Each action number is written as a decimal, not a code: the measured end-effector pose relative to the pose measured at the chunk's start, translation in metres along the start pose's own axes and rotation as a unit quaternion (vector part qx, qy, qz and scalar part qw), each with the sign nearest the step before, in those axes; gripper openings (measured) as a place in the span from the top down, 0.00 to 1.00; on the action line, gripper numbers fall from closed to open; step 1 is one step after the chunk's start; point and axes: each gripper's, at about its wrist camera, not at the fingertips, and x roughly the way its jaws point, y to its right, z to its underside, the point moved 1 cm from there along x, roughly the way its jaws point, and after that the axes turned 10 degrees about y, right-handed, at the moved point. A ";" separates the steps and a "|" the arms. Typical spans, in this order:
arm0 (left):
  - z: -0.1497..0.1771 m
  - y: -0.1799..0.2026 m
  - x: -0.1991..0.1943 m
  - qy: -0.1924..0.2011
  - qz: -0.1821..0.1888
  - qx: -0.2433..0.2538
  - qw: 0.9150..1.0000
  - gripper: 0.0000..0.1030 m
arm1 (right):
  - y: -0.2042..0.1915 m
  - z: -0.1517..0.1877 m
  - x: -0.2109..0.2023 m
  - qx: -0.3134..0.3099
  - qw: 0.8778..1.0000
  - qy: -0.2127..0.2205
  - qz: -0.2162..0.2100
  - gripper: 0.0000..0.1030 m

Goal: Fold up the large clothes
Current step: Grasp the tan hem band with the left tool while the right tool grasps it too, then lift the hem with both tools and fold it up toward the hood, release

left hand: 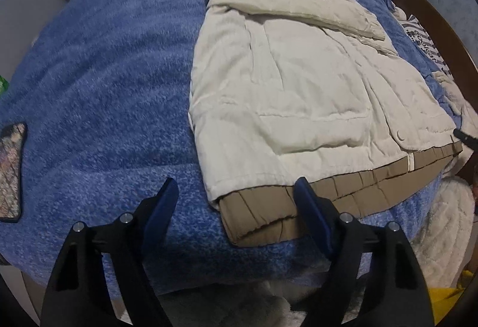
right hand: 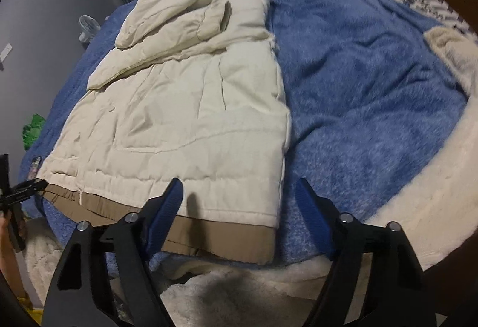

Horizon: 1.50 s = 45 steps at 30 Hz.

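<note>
cream padded jacket, half-folded on blue blanket — left gripper, right gripper spread wide, holding nothing. risk: bulky hem slipping mid-lift — fold springs open.

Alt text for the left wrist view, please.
A cream padded jacket, sleeves folded in and tan lining showing at its hem, lies on a blue fleece blanket. The open left gripper hovers near the hem's corner; a phone lies far left.
</note>
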 end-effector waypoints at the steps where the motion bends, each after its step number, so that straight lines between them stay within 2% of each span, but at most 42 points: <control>1: 0.000 -0.004 0.003 -0.008 0.008 -0.010 1.000 0.28 | -0.001 0.001 0.002 0.000 1.000 -0.007 -0.007 0.37; 4: 0.002 -0.010 0.004 -0.013 0.018 -0.033 0.999 0.31 | -0.002 0.002 0.007 -0.004 1.000 -0.020 -0.012 0.37; 7: 0.004 -0.004 0.004 -0.017 0.021 -0.022 0.999 0.42 | 0.001 0.004 0.012 0.006 0.999 -0.034 -0.022 0.37; 8: 0.005 -0.001 0.005 -0.017 0.029 -0.016 0.999 0.53 | 0.002 0.004 0.012 0.010 0.999 -0.035 -0.024 0.41; 9: 0.005 0.002 0.004 -0.017 0.042 -0.011 0.999 0.58 | 0.002 0.004 0.011 0.010 0.999 -0.032 -0.026 0.44; 14: 0.003 0.011 -0.002 0.003 0.039 0.015 0.999 0.73 | -0.006 0.004 0.003 -0.009 1.000 -0.005 -0.020 0.81; 17: -0.004 0.013 -0.014 0.031 0.053 0.016 0.998 0.79 | -0.012 -0.002 -0.010 -0.027 0.999 0.031 -0.024 0.87; 21: -0.022 0.012 -0.029 0.057 0.083 0.005 0.995 0.84 | -0.021 -0.020 -0.033 -0.028 0.995 0.090 -0.038 0.90; 26: -0.056 0.019 -0.042 0.094 0.094 0.017 0.991 0.90 | -0.032 -0.057 -0.047 -0.029 0.989 0.138 -0.052 0.91; 32: -0.107 0.020 -0.050 0.141 0.098 0.024 0.985 0.91 | -0.039 -0.104 -0.045 -0.028 0.983 0.172 -0.055 0.91; 37: -0.150 0.013 -0.046 0.171 0.095 0.022 0.980 0.91 | -0.051 -0.147 -0.029 -0.028 0.980 0.190 -0.050 0.91; 42: -0.195 0.006 -0.023 0.189 0.077 0.026 0.979 0.92 | -0.059 -0.196 0.004 -0.021 0.980 0.195 -0.046 0.91; 45: -0.227 -0.006 -0.002 0.190 0.075 0.011 0.979 0.92 | -0.058 -0.228 0.028 -0.007 0.979 0.199 -0.041 0.91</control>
